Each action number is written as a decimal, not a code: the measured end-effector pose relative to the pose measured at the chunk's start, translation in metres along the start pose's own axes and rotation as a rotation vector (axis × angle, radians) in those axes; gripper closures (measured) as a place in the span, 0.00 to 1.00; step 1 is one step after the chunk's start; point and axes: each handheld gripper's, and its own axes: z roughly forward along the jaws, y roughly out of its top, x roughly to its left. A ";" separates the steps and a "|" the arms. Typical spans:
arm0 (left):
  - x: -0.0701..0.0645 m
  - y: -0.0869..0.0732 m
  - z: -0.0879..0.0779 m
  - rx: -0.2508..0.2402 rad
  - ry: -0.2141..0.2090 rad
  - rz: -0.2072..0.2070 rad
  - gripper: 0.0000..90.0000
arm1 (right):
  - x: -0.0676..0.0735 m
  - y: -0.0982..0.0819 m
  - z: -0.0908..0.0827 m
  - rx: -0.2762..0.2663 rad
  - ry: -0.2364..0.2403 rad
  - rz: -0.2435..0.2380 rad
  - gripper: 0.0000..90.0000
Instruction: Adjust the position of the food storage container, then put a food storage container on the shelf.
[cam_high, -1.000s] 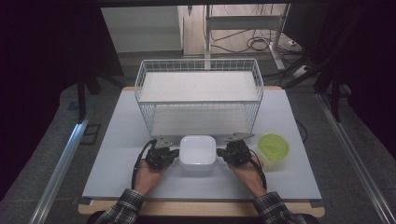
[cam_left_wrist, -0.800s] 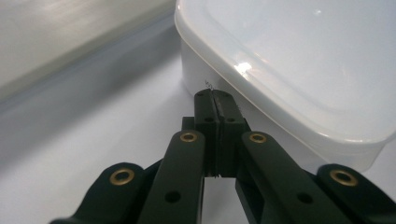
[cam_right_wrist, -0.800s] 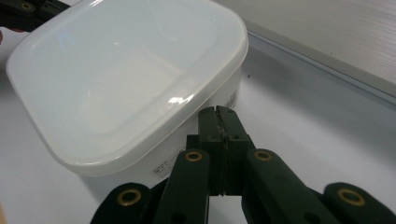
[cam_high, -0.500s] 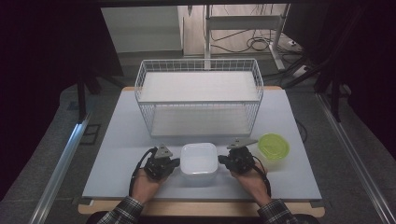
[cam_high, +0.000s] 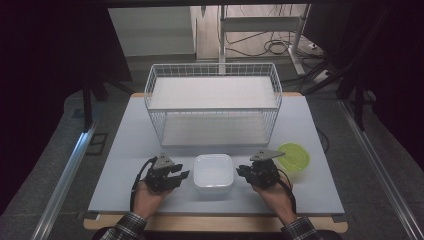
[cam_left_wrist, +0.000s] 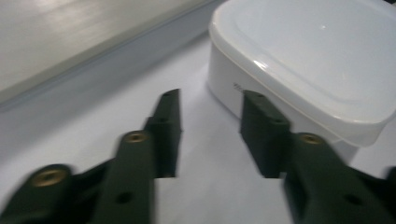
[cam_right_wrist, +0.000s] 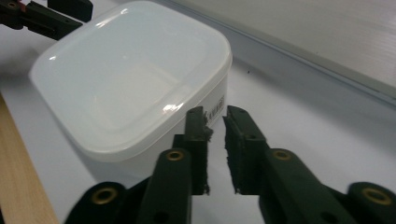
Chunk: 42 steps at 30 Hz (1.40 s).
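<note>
Left hand (cam_high: 146, 196): came in from the table's near edge, plaid cuff at the wrist, wrapped under its gripper.
Left gripper (cam_high: 181, 176): low over the table near its front edge, pointed toward the middle; jaws just opened, a clear gap between them, nothing gripped.
Right hand (cam_high: 274, 196): entered from the near edge, plaid cuff showing, cable trailing beside the wrist.
Right gripper (cam_high: 241, 172): level with the left, pointed inward to face it; jaws just parted to a narrow slit, pads (cam_right_wrist: 198, 140) worn, nothing between.
</note>
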 end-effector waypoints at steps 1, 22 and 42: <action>0.000 -0.001 -0.002 -0.010 0.006 -0.005 0.56 | 0.000 0.000 -0.003 -0.005 0.003 -0.002 0.81; -0.005 -0.026 -0.016 -0.006 -0.012 0.043 0.06 | -0.005 -0.017 -0.019 -0.054 0.063 0.029 0.23; -0.013 -0.015 -0.007 -0.002 -0.029 0.031 0.03 | 0.003 -0.009 -0.007 -0.024 0.047 -0.019 0.04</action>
